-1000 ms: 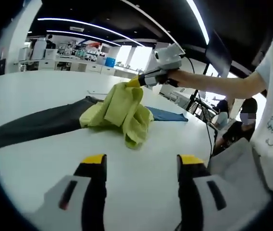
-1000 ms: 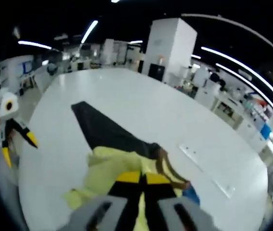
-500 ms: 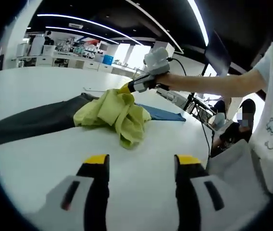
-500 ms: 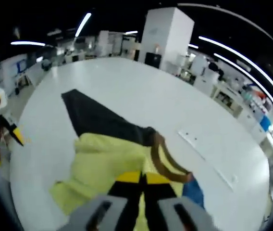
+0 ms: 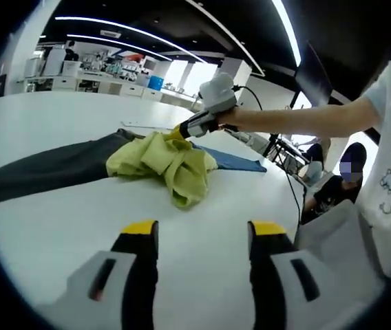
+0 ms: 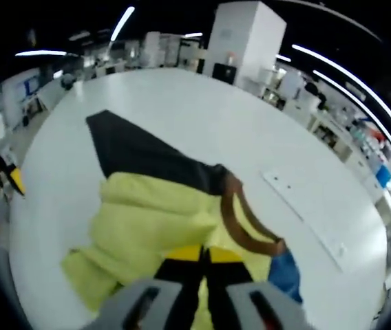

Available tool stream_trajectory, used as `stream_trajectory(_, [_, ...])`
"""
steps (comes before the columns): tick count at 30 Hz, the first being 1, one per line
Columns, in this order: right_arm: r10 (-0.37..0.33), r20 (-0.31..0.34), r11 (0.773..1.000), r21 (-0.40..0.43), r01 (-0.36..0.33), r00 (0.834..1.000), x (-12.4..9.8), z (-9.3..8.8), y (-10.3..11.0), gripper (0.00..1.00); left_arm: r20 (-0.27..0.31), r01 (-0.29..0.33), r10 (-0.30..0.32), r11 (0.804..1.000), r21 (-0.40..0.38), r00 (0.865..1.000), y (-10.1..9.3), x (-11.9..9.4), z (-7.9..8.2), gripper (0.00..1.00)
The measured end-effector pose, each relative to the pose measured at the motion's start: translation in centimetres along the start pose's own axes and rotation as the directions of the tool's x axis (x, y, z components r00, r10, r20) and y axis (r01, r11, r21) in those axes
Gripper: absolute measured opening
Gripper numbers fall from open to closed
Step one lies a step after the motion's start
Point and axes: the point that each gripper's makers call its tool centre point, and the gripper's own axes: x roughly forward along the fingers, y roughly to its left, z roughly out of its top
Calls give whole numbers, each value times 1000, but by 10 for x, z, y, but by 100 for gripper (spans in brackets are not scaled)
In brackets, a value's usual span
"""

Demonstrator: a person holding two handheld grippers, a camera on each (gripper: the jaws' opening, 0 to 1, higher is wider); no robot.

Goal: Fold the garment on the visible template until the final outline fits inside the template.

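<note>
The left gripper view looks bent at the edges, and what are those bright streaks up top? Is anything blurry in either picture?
Left gripper view: fisheye curvature bows the white table; the streaks are ceiling light strips; the yellow-green garment is fairly sharp. Right gripper view: similar bowing, pale glare on the table, and the garment near the jaws looks soft.

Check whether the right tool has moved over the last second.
Yes. In the left gripper view the right tool, shut on the yellow garment, has dropped toward the white table, nearer the dark template, and the garment bunches lower.
</note>
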Motion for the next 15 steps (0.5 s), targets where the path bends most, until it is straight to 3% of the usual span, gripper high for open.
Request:
stream_trajectory(5, [-3, 5, 1000, -4, 3, 1000, -2, 0, -2, 1, -2, 8, -8, 1000, 8, 1000, -2, 3, 2, 49])
stream_trajectory(15, [-10, 74, 999, 43, 7, 997, -23, 4, 0, 32, -6, 13, -12, 1000, 16, 1000, -2, 4, 3, 49])
